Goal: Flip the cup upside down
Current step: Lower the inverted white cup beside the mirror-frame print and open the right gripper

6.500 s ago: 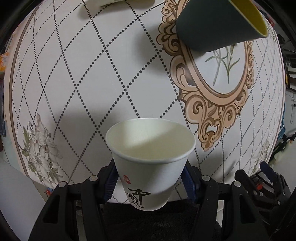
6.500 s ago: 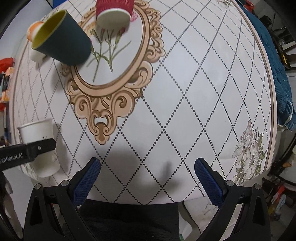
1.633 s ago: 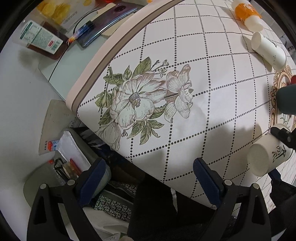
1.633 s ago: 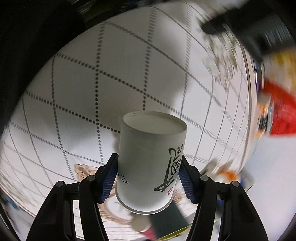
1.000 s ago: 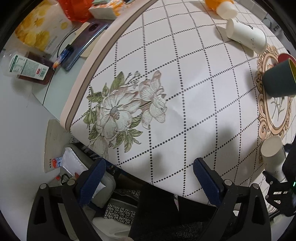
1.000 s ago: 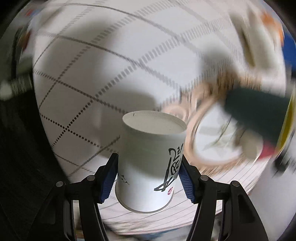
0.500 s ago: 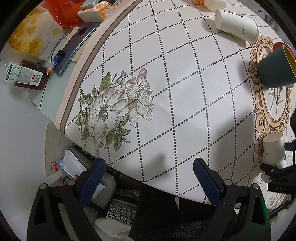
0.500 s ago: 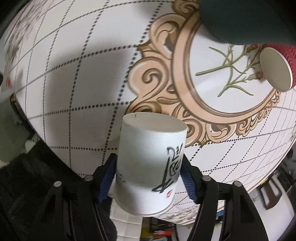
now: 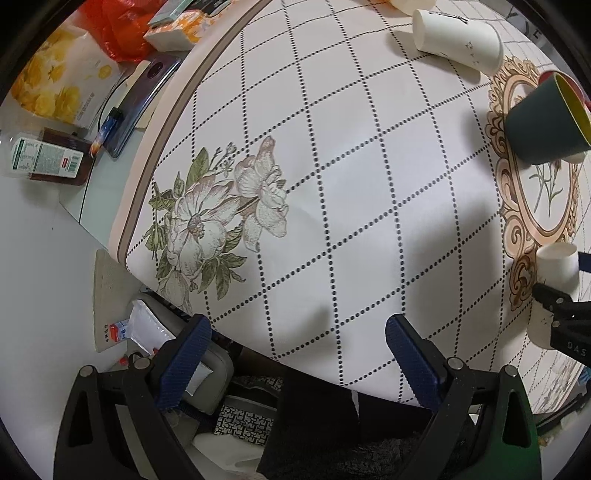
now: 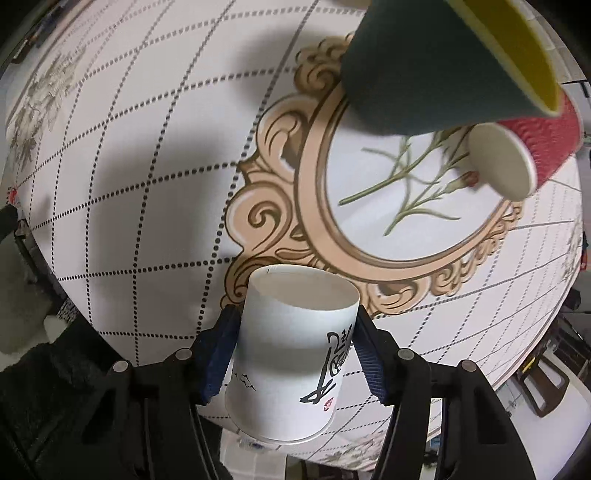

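Right gripper [image 10: 293, 354] first: its 2 blue-padded fingers [image 10: 218, 360] are clamped on the white paper cup [image 10: 291, 354], 1 pad at 9 o'clock on the cup wall, the other at 3 o'clock. The cup is inverted, flat base pointing away from the camera and rolled rim nearest the lens at 6 o'clock. Black brush lettering and a small red mark run down its side toward 4 o'clock. Whether the rim touches the table cannot be told from here.

Out past the cup, the tablecloth [image 10: 147, 184] shows a dotted diamond grid, and right behind the base sits the ornate tan oval frame print [image 10: 306, 192] with a green sprig inside. At 1 o'clock a dark green cup [image 10: 424, 74] with a yellow inside stands on the frame's far edge. Just beside it, at 2 o'clock, a red ribbed cup [image 10: 546, 133] lies on its side, pale mouth facing the lens.

Over to the left gripper [image 9: 295, 354]: fingers spread wide apart, nothing between the pads, hovering at the cloth's near edge. In this view the paper cup [image 9: 556, 266] appears at 3 o'clock, pinched by the right gripper's [image 9: 565, 291] black fingers, over the frame's lower scrollwork. A big flower print [image 9: 218, 229] lies at 9 o'clock. Another white cup [image 9: 458, 40] lies on its side at 1 o'clock. Off the cloth at 10 o'clock sit a phone [image 9: 144, 96], a labelled bottle [image 9: 48, 158] and a red bag [image 9: 122, 26].
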`<state>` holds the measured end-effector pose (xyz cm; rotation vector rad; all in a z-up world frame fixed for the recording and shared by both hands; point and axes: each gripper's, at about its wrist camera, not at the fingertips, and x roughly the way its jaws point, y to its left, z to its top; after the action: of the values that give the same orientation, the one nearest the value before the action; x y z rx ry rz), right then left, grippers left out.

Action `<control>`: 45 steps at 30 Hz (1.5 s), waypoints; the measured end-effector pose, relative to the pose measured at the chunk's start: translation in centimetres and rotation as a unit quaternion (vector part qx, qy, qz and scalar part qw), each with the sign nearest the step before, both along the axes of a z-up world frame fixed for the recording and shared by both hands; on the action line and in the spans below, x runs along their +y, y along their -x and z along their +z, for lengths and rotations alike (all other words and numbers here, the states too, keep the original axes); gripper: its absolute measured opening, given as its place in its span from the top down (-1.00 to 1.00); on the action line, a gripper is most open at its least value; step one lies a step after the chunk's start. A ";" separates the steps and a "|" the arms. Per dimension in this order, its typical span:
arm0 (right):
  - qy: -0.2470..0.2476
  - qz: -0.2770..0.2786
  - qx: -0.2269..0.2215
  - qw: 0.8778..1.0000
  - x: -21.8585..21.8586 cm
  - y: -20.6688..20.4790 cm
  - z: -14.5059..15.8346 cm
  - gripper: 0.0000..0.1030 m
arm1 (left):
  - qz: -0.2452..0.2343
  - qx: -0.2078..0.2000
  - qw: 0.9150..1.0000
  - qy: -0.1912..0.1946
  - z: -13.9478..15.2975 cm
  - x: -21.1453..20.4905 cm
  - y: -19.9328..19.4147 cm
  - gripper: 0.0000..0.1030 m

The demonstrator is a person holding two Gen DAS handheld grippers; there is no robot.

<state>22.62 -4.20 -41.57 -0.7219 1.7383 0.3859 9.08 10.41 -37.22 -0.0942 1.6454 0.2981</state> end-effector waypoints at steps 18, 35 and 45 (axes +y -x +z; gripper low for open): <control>-0.227 -0.146 -0.272 0.924 -9.5 3.5 8.5 -0.22 | -0.034 0.005 0.999 0.007 0.1 -4.2 -1.8 -0.88; -0.209 -0.128 -0.300 0.922 -9.4 7.3 7.3 -0.31 | -0.079 -0.031 0.996 0.016 1.5 -7.2 -2.4 -0.88; -0.163 -0.249 -0.302 0.906 -10.4 10.7 12.0 -0.88 | -0.158 -0.103 0.982 0.008 5.6 -7.9 -1.2 -0.92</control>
<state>11.94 -14.64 -29.62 -0.1080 1.1615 0.0720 10.31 2.47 -31.61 0.1207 1.4307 0.0296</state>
